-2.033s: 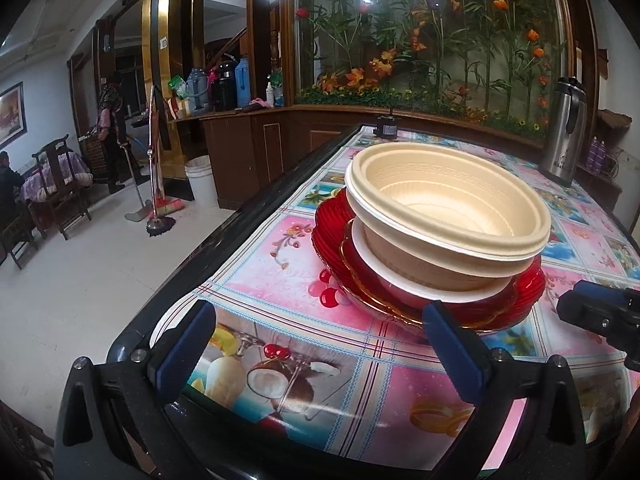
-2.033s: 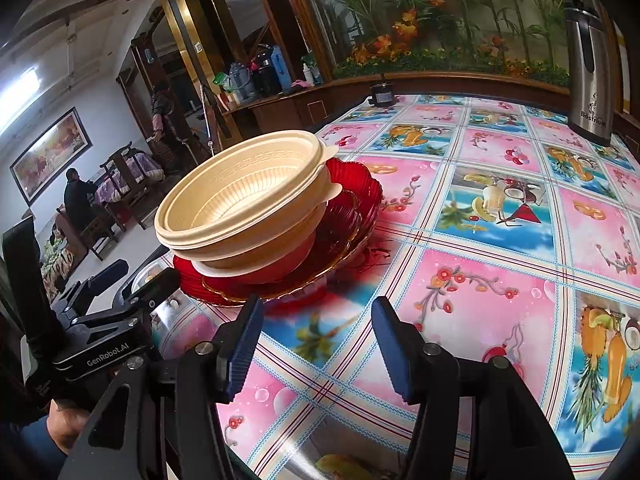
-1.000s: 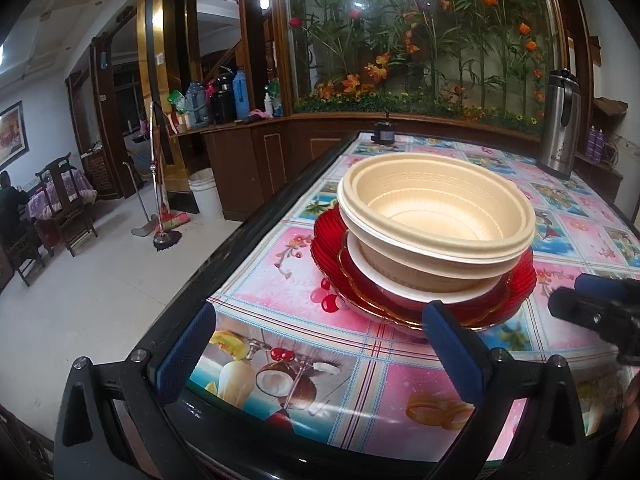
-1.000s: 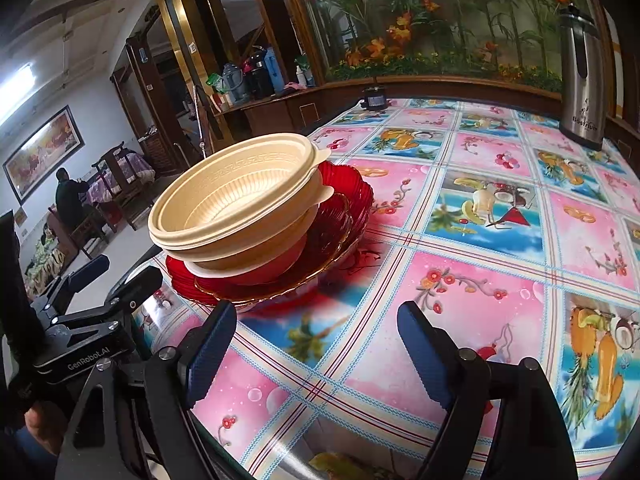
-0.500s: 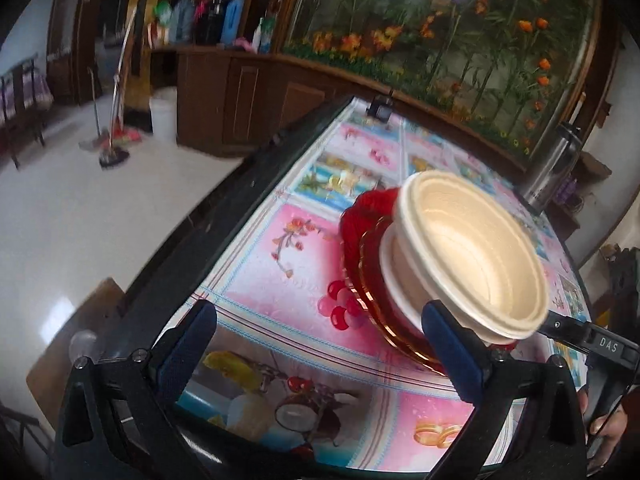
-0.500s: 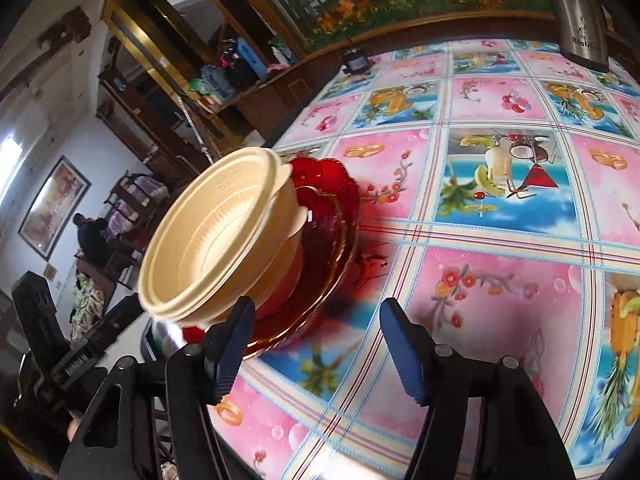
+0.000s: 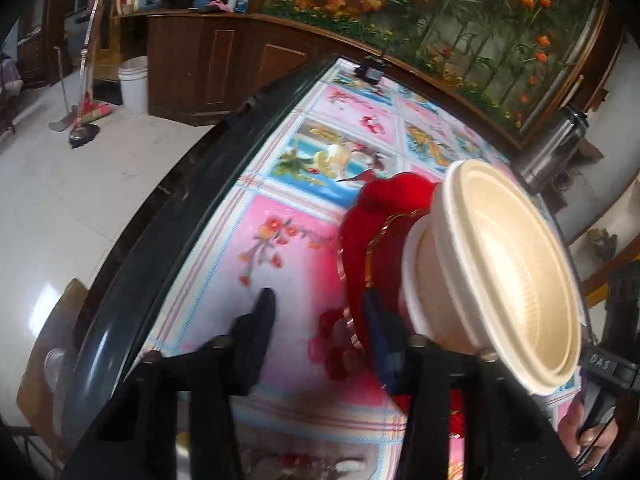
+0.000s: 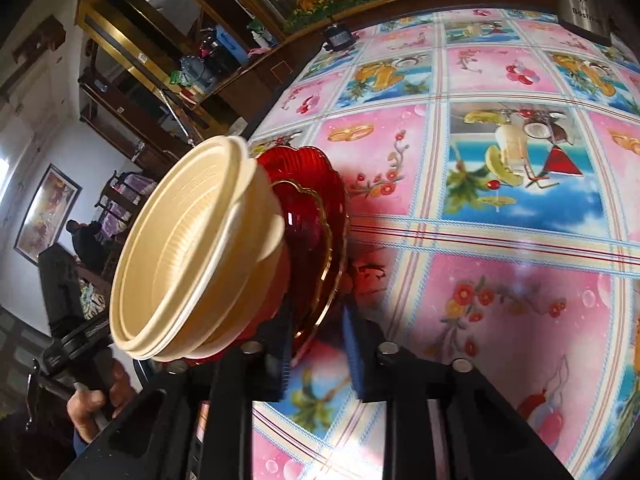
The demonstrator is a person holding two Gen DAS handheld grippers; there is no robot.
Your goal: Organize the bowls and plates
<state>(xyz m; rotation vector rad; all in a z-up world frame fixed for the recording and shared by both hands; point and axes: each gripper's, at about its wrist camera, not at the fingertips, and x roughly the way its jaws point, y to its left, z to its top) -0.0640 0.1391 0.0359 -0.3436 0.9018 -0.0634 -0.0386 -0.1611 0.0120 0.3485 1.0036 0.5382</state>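
Red plates (image 8: 320, 208) near table edge (image 7: 168, 216); open tablecloth (image 8: 500, 240) beyond

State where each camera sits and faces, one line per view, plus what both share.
Left wrist: on the left claw, angled down at the table edge; jaws closing astride the red plates; right hand shows.
Right wrist: on the right claw, angled down from the other side of the cream bowls; jaws closing astride the red plates; left hand shows.
Shared: cream bowls, red plates, tablecloth, thermos.
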